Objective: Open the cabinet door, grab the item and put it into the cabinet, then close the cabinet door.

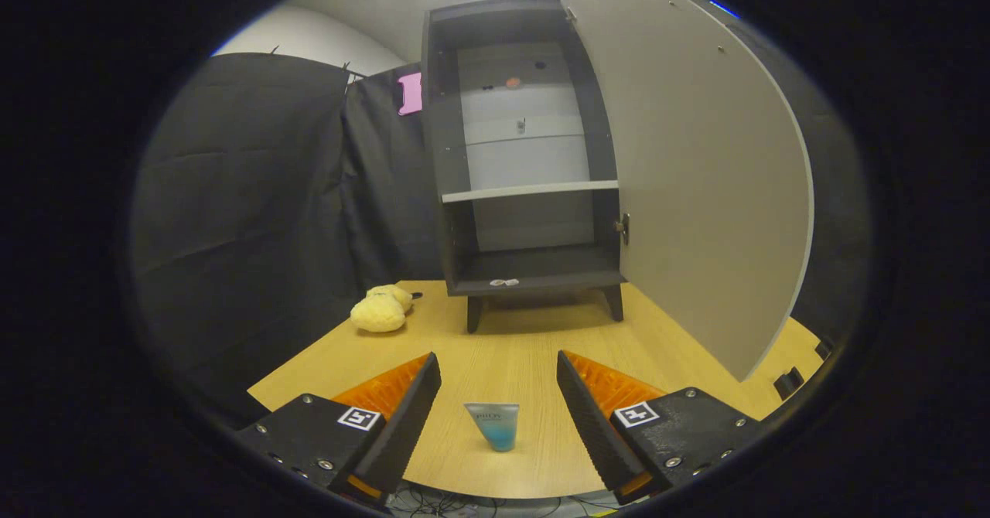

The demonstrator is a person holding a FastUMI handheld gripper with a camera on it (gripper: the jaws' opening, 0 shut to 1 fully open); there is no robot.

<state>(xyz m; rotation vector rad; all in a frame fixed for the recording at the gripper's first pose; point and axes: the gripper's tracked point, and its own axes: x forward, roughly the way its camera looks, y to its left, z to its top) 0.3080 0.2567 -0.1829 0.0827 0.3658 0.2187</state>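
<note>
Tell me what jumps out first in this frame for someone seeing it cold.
The dark cabinet standing on the wooden table, its pale door swung wide open to the right, shelves bare. Closer in, a small blue tube stands between the open gripper fingers, touching neither. A yellow plush toy lies left of the cabinet's legs.

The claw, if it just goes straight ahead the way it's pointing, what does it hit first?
Probably the small blue tube, standing on the table between the open claw fingers. Beyond it lies the open cabinet; depth is hard to judge.
</note>
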